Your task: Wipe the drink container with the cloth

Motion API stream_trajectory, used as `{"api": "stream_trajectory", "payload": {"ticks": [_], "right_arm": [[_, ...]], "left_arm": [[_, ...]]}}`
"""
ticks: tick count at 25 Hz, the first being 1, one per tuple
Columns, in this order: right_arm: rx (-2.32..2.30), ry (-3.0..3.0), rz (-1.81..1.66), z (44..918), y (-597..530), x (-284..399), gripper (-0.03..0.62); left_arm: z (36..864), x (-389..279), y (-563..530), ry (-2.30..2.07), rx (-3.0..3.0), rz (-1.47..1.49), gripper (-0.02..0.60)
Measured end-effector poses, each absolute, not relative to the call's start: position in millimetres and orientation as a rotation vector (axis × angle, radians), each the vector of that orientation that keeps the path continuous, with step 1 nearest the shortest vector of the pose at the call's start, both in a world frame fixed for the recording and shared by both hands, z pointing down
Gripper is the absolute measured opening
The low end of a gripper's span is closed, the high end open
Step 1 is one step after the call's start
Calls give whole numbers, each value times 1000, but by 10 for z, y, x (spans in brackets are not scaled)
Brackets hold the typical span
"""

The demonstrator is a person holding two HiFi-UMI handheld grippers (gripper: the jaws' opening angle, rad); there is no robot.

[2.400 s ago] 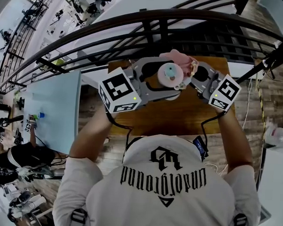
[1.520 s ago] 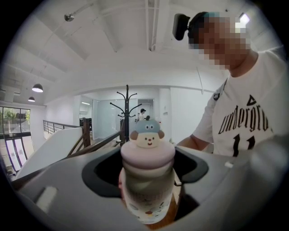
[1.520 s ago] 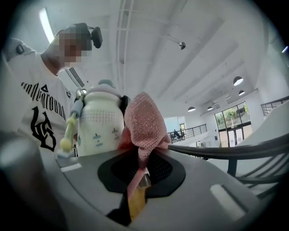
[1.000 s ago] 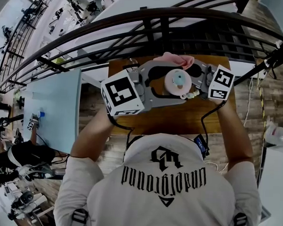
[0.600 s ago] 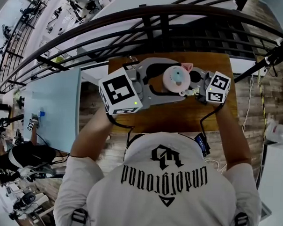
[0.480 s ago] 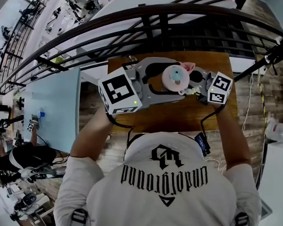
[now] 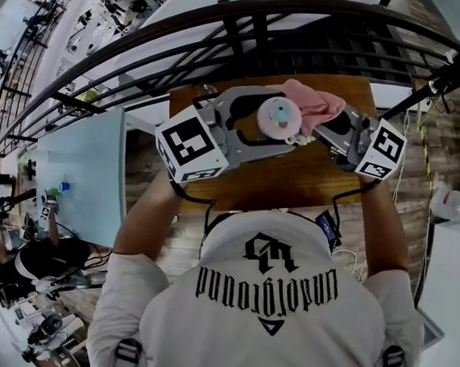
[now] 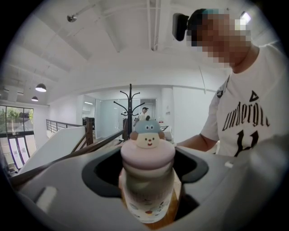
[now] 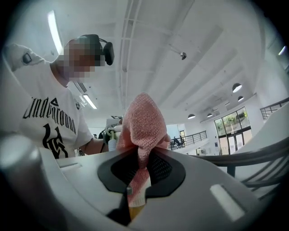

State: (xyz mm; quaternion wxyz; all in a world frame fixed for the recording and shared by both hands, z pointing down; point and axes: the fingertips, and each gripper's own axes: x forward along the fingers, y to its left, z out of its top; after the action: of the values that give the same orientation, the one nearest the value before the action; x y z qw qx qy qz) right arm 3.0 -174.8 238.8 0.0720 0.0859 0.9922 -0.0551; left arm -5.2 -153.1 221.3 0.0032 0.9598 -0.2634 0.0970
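Step in hand: the wiping itself, or the approach to a stroke.

- Left claw (image 8: pixel 147 206) was clamped on the body of the drink bottle (image 8: pixel 146 180), jaws pressed against both its sides. The bottle stood upright, with its pink lid and small cartoon-figure topper uppermost.
- From the head view the bottle (image 7: pixel 278 117) sat over the far part of the wooden desk (image 7: pixel 291 185), in front of the person. Whether its base rested on the desk or hung just above it could not be told.
- Right claw (image 9: pixel 137 180) was pinched shut on the pink knit cloth (image 9: pixel 143 128). A bunched fold stood up past the jaw tips and a tail hung down between them.
- In the head view the cloth (image 7: pixel 315 105) lay just beside the bottle's lid, on its right and far side. It looked to be at or very near the lid edge. Actual contact could not be confirmed.

Judgement: the lid region appeared to be the part under attention, and the body below the lid was largely covered by the left claw's jaws.

Next move, as judged:
- Press the free fold of cloth against the bottle, then drag it round or down the exposed surface.
- Keep the left claw steady so the bottle neither tips nor twists in the jaws.
- Meet the bottle with cloth, not bare jaw tips.
- Reaching the covered flanks would likely call for turning the bottle.
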Motion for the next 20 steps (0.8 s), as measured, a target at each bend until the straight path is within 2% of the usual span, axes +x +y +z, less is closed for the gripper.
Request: {"api": "stream_trajectory", "payload": {"ticks": [11, 20], "right_arm": [[158, 3144, -362, 3592, -1769, 42, 37], [-332, 3121, -467, 4010, -2266, 355, 37]], "left_arm": [[2506, -116, -1627, -895, 2973, 314, 384], [2957, -83, -1770, -1008, 2844, 315, 383]]}}
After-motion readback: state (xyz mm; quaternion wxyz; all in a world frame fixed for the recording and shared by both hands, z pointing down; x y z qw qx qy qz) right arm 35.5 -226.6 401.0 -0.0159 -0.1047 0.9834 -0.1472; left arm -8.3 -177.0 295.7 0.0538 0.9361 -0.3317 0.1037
